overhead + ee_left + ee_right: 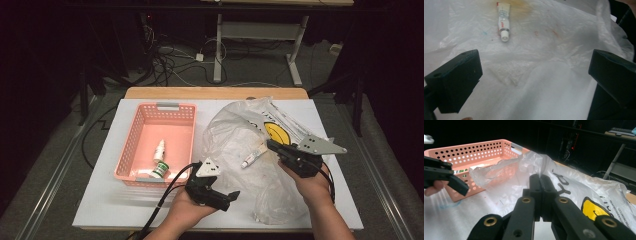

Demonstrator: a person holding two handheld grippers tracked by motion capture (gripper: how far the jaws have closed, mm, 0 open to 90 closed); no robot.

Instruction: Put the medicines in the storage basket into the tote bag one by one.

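A crumpled clear plastic bag point(235, 132) with a yellow face print lies on the white table top. A small white tube point(252, 158) with red print lies at the bag's middle; whether it is inside or on the film I cannot tell. In the left gripper view the tube point(504, 21) lies ahead of my left gripper point(534, 65), capped end toward me. That left gripper point(229, 196) stands open and empty at the bag's near left edge. My right gripper point(540, 178) is shut on a raised fold of the bag point(529, 163), just right of the tube in the high view point(271, 145).
A pink perforated basket point(131, 140) stands left of the bag, holding a white dropper bottle point(159, 150) and a green-and-white jar point(161, 170). The basket point(474, 152) stands beyond the bag in the right gripper view. Cables and desk legs lie on the floor behind the table.
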